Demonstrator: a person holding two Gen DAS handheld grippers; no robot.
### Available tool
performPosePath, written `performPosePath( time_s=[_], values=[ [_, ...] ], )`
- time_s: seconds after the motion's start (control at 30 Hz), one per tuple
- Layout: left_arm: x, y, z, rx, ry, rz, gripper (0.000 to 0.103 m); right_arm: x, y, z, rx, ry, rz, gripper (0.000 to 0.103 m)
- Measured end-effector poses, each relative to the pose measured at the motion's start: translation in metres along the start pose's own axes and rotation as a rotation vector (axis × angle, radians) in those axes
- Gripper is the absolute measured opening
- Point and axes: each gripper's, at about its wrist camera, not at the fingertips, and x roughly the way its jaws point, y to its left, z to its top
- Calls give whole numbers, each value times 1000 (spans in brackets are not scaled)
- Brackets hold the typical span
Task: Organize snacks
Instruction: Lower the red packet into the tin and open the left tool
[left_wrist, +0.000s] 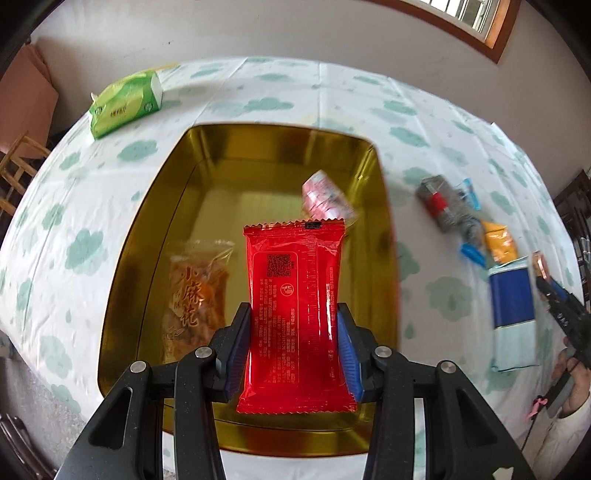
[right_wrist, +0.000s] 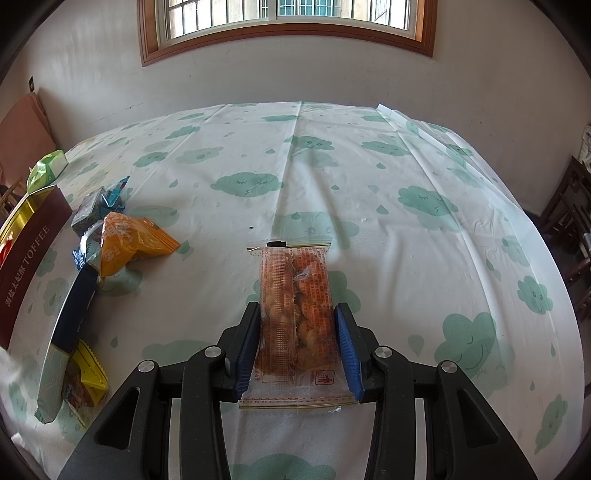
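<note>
Snacks pinched in both of my grippers.
Left gripper (left_wrist: 295, 343) pinches red pack (left_wrist: 295, 295) inside the tin (left_wrist: 125, 273) rim; right gripper (right_wrist: 297, 343) pinches twist pack (right_wrist: 295, 306) over open table (right_wrist: 424, 258).

Left wrist view looks steeply down, close over gold tin (left_wrist: 380, 221); right wrist view tilts down across tabletop (right_wrist: 369, 177) toward window. Both share snack pile (left_wrist: 498, 240), tin, green pack (left_wrist: 125, 103).
</note>
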Motion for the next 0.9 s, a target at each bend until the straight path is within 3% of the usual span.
performPosePath(
  time_s=[0.33,0.9],
  values=[
    [23,1,-13,86,75,21,40,0,-1,0,0,0,1,42],
    [20,23,-16,89,72,60,41,2,0,4,-6,36,1,42]
  ],
)
